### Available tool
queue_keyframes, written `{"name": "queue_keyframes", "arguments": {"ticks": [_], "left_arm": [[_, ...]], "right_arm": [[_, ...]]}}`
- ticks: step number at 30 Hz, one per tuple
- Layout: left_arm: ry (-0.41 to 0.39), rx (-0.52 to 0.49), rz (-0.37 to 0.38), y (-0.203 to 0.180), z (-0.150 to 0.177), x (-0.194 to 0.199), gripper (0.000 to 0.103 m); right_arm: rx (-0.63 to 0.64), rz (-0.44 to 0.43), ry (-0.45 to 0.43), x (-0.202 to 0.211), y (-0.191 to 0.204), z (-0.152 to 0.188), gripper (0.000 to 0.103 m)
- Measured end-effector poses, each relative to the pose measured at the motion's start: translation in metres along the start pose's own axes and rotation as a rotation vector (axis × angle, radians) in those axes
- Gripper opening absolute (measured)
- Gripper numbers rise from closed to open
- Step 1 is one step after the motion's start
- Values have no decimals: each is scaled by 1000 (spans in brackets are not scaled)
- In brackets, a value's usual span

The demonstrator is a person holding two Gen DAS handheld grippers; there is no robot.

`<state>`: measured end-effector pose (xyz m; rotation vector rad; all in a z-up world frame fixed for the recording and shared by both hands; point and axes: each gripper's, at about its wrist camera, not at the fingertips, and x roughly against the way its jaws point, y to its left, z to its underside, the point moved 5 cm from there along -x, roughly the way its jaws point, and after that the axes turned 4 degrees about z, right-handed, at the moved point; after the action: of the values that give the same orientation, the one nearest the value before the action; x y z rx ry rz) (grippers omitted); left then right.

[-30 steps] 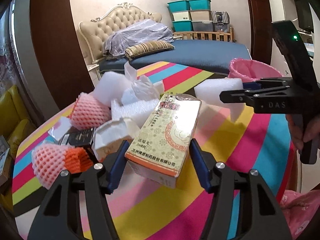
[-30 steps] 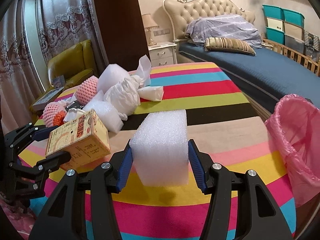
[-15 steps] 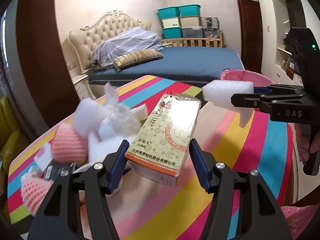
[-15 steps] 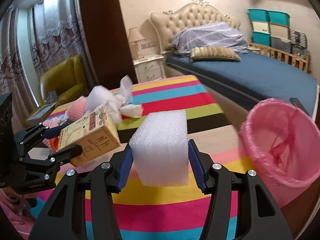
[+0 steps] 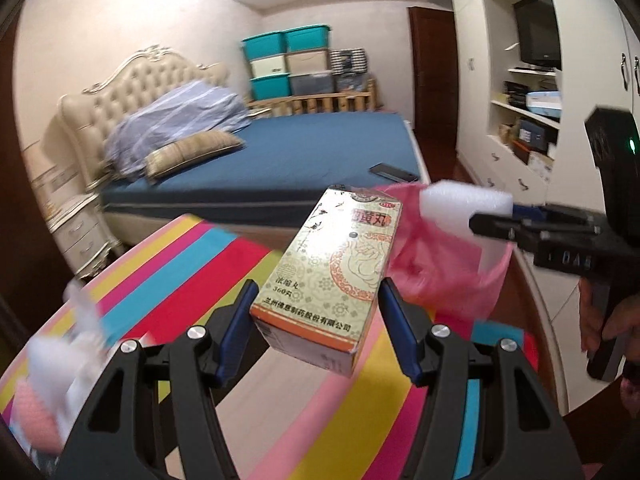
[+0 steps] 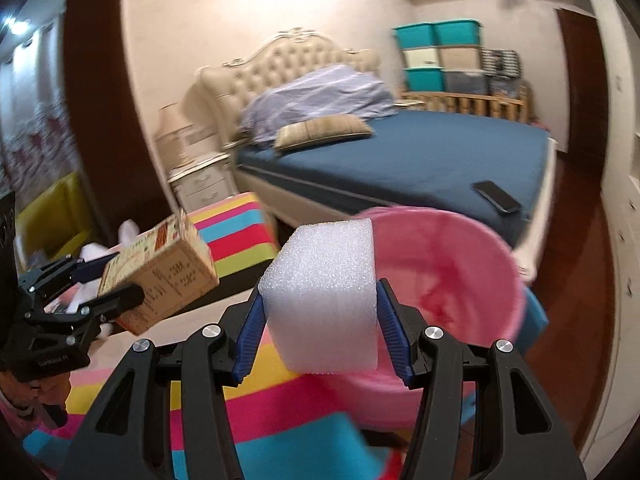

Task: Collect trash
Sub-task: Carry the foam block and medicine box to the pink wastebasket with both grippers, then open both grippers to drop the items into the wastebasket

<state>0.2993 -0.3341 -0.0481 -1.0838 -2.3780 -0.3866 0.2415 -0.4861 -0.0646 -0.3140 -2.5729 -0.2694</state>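
My left gripper (image 5: 320, 328) is shut on a cream and orange medicine box (image 5: 332, 276), held in the air over the striped table (image 5: 192, 264). My right gripper (image 6: 320, 328) is shut on a white foam block (image 6: 324, 296), which hangs at the near rim of the bin lined with a pink bag (image 6: 448, 272). In the left wrist view the foam block (image 5: 460, 204) and right gripper (image 5: 496, 224) sit over the pink bag (image 5: 440, 276), just right of the box. The right wrist view shows the box (image 6: 160, 276) in the left gripper (image 6: 112, 280) at the left.
Leftover trash, white foam and pink fruit netting (image 5: 52, 392), lies blurred at the table's left end. Beyond the table is a bed (image 6: 400, 156) with a phone (image 6: 496, 196) on it, a nightstand (image 6: 200, 184), stacked storage boxes (image 5: 288, 64) and a wall of shelves (image 5: 528, 112).
Both grippers have swung right with their loads, away from the trash pile and toward the pink bin. The bin now fills the space just ahead of the foam block.
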Motion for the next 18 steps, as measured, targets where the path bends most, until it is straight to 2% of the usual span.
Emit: {"name": "queue_keyframes", "arguments": {"ticks": [6,11,12,13,15,18], "left_arm": [[3,23,72,-28,-37,-62,60],[4,10,71,-49,-59,-101,64],[7,14,64,-51,-60,-105,74],[8,24,57,-51,-63,-111,78],[13,43,50,-49,-67,-120,78],[13,57,25,-40,-63,-113,80]], "right_arm": [[-54,35,16,-12,-43,5,52],[-95,40,26,-21,-68,10,55],[-98,38,32,-24,-71,11,62],[-107,34,32,-26,-74,11,72],[-135,30,20,-24,-80,12,81],[-148,28,8,-20,-86,13,81]]}}
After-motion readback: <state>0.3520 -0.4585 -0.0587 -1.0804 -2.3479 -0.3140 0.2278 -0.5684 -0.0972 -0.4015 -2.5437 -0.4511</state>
